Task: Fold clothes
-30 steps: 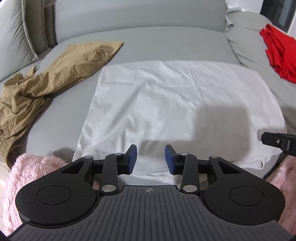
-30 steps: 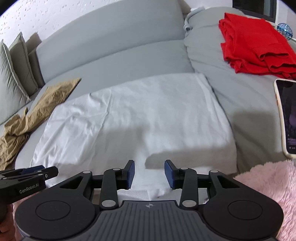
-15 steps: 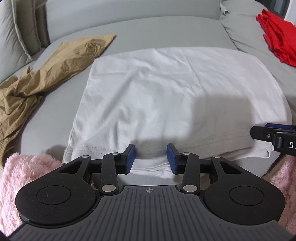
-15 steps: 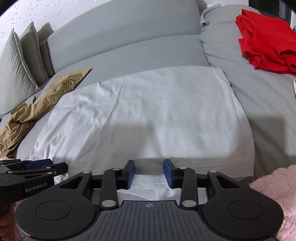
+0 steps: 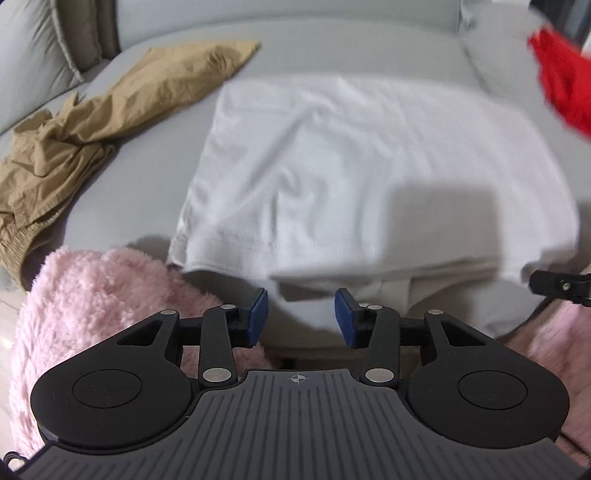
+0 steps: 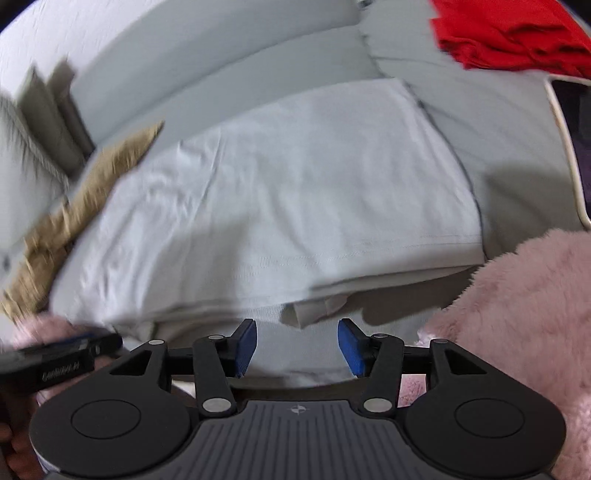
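A white shirt (image 5: 369,166) lies folded flat on the grey sofa seat, its stitched hem along the near edge; in the right wrist view the shirt (image 6: 288,192) fills the middle. My left gripper (image 5: 301,319) hovers just short of that near edge, jaws opening, with nothing pressed between the blue pads. My right gripper (image 6: 298,349) sits at the same edge further right, jaws also opening and holding nothing. A ribbed bit of the shirt's lower layer pokes out just beyond its fingertips. Each gripper shows at the side of the other's view.
Crumpled tan trousers (image 5: 92,136) lie to the left of the shirt. A folded red garment (image 6: 509,33) rests at the back right, and a phone (image 6: 576,140) lies at the right. A pink fluffy blanket (image 5: 99,295) borders the sofa's front edge on both sides.
Both grippers have drawn back from over the shirt to its near hem and slightly off it. Both sets of jaws stand wider, the right markedly. Current views are motion-blurred.
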Tool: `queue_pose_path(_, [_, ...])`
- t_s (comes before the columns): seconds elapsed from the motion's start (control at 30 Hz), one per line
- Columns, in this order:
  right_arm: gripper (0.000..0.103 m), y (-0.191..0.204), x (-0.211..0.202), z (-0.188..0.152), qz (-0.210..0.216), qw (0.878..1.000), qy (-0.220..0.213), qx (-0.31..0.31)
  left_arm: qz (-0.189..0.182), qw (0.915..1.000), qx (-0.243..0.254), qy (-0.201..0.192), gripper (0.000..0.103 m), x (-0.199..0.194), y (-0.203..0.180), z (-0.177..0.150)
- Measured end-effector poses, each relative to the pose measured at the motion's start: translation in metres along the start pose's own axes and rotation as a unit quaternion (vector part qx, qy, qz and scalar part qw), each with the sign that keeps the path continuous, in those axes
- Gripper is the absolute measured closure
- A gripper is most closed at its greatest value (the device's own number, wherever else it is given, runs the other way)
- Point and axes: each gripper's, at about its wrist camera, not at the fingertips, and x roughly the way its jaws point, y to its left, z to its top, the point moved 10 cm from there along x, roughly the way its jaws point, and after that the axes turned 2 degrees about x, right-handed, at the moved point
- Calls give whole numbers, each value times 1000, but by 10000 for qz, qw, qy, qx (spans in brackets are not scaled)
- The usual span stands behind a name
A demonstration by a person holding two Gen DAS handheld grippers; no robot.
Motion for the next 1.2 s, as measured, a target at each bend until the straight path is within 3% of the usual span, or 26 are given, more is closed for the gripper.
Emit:
queue_pose_path(0.4, [44, -3, -1, 3, 263, 9984, -104, 492, -22, 9999, -88, 99, 55, 6, 0, -4])
queue_pose_path(0.67, [36, -32, -12, 14, 417, 9904, -550, 1199, -140, 9992, -344, 161, 54, 9, 6, -6])
queue_pose_path(0.83, [34, -65, -4, 19, 632, 9672, -470, 2416, -199, 9987, -442, 165, 54, 8, 8, -7])
queue_pose_path(1.03, [33, -70, 15, 23, 1110, 9394, -503, 3203, -214, 9988, -415, 151, 54, 8, 9, -7])
queue_pose_path(1.2, [34, -75, 20, 25, 1190, 9219, -1006, 3546, -178, 9988, -426, 166, 54, 9, 10, -8])
